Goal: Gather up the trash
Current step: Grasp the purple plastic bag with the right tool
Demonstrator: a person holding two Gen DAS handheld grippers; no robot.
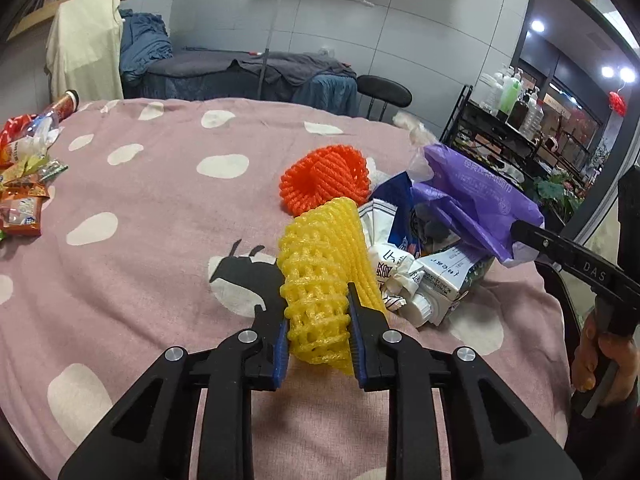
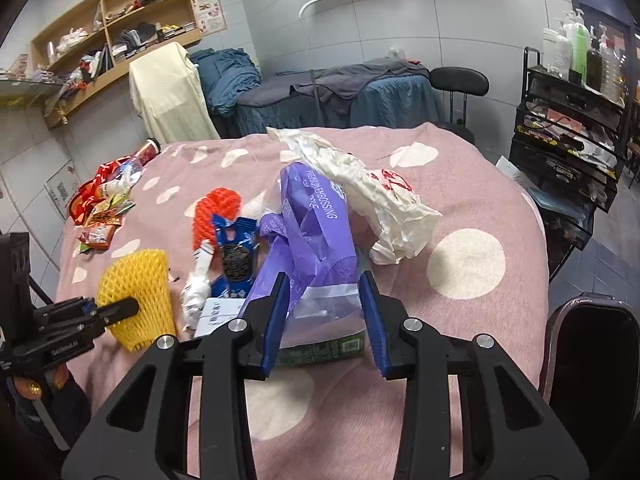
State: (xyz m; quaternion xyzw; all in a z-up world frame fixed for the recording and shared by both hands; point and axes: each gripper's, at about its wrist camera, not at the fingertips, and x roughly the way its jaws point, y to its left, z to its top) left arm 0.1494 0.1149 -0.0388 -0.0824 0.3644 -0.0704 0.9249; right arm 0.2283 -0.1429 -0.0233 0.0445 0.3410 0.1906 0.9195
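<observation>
My left gripper (image 1: 318, 312) is shut on a yellow foam fruit net (image 1: 320, 264) and holds it over the pink spotted table cover (image 1: 160, 240); the net also shows in the right wrist view (image 2: 140, 292). An orange foam net (image 1: 326, 178) lies just beyond it. Beside them is a heap of trash: a purple plastic bag (image 1: 476, 196), a blue cookie wrapper (image 2: 234, 248), crumpled paper and a milk carton (image 1: 444, 280). My right gripper (image 2: 324, 296) stands with its jaws apart around the near end of the purple bag (image 2: 312, 240), not pressing it.
Snack wrappers (image 1: 24, 184) and a can (image 1: 66, 106) lie at the table's far left. A crumpled white bag (image 2: 376, 196) lies behind the purple one. A dark bin (image 2: 592, 352) stands off the table's right edge. A stool, a bed and a shelf rack stand beyond.
</observation>
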